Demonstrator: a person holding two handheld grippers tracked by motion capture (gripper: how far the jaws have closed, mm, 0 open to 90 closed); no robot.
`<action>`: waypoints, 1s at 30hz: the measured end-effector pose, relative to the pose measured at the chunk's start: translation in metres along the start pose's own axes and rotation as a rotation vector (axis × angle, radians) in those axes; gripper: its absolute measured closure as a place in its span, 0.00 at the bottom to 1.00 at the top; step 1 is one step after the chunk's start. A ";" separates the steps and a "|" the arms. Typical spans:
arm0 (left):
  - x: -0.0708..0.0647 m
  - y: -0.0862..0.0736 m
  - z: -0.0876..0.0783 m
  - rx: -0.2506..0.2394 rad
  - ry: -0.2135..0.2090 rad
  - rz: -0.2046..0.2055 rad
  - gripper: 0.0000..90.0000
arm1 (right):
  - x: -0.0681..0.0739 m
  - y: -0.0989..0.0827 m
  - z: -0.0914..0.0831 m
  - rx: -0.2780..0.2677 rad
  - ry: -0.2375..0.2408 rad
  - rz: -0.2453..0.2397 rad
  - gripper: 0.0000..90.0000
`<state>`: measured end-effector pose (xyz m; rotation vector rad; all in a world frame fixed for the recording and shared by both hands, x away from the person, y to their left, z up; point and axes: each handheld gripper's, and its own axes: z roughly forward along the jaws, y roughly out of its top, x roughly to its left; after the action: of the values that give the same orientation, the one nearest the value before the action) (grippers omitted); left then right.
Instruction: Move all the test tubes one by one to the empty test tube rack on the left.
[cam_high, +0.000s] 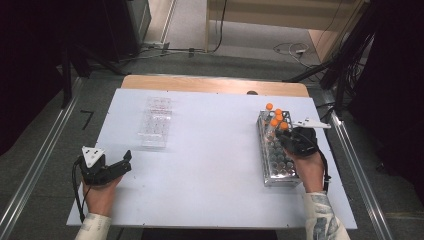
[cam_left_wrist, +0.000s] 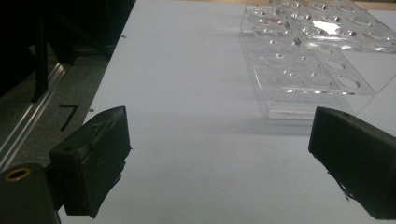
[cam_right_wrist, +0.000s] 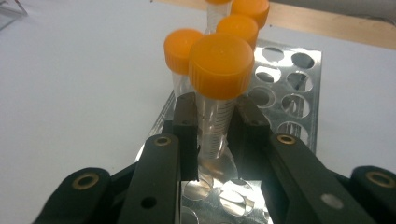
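A metal tube rack (cam_high: 278, 167) stands on the right side of the white table (cam_high: 210, 150), with several orange-capped clear tubes (cam_high: 274, 114) upright at its far end. My right gripper (cam_high: 285, 133) is over that end, shut on the nearest orange-capped tube (cam_right_wrist: 217, 116). In the right gripper view both pads (cam_right_wrist: 186, 121) press on the tube's wall just below its cap, and the tube's lower part sits in a hole of the rack (cam_right_wrist: 299, 93). My left gripper (cam_high: 123, 163) rests open near the table's front left, nothing between its jaws (cam_left_wrist: 219, 137).
A clear plastic rack (cam_high: 155, 122) with empty holes lies at the table's far left, ahead of the left gripper in its own view (cam_left_wrist: 317, 70). The table's left edge drops to a dark floor with a metal rail (cam_left_wrist: 28, 126). Cables lie on the floor behind the table.
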<state>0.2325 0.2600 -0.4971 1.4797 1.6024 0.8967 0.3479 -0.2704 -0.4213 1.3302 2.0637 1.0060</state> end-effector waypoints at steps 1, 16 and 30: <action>0.000 0.000 0.000 0.000 0.000 0.000 0.06 | 0.000 0.001 -0.003 -0.012 0.002 0.001 0.80; -0.008 0.002 -0.002 -0.007 0.008 0.046 0.06 | 0.003 0.015 -0.048 -0.138 0.033 0.003 0.80; -0.016 0.004 -0.002 0.004 -0.033 0.052 0.06 | 0.040 0.018 -0.040 -0.115 0.137 -0.079 0.80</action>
<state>0.2330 0.2442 -0.4911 1.5378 1.5486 0.8939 0.3128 -0.2418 -0.3832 1.1412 2.1048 1.1911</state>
